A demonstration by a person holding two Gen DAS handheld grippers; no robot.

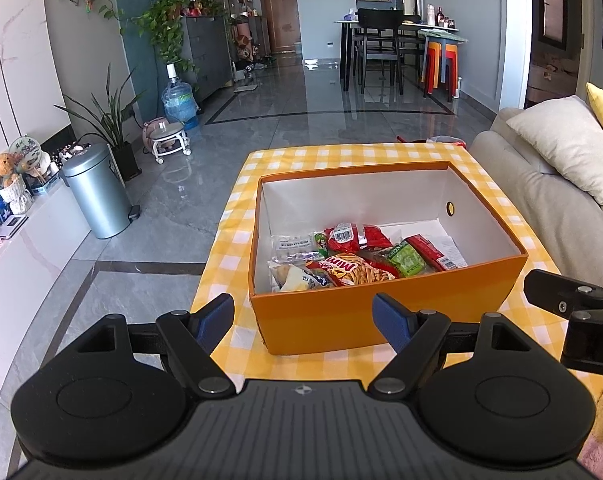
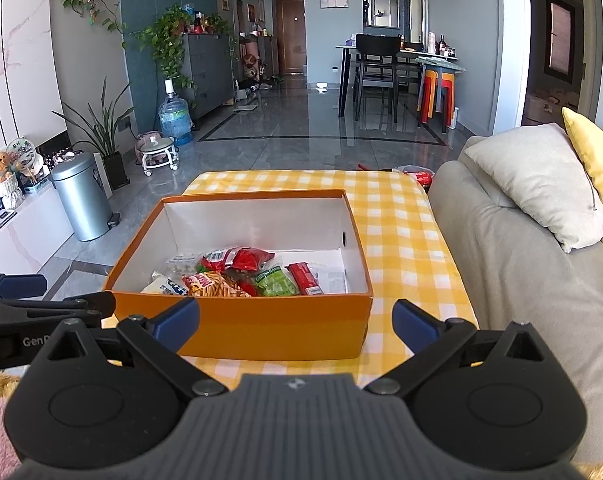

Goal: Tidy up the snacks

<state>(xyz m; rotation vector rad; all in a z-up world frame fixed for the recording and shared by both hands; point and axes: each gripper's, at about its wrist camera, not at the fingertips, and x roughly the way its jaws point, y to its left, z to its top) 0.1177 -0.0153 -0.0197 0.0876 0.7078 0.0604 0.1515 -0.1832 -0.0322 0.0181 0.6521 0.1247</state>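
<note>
**One Box, Two Empty Grippers**

A single orange box [image 1: 385, 312] on the yellow checked tablecloth [image 2: 397, 216] holds roughly seven snack packets [image 2: 241, 276]. The left gripper [image 1: 303, 316] and right gripper [image 2: 295, 320] hover before it, jaws spread, gripping nothing.

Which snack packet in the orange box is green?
The green packet lying between the striped stick-snack bag and the slim red bar; its neighbours are red, orange or pale.

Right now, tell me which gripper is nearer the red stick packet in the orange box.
Right, as far as the views show. The red stick packet lies at the orange box's right end; the right gripper hovers before that half, the left gripper before the left half.
</note>
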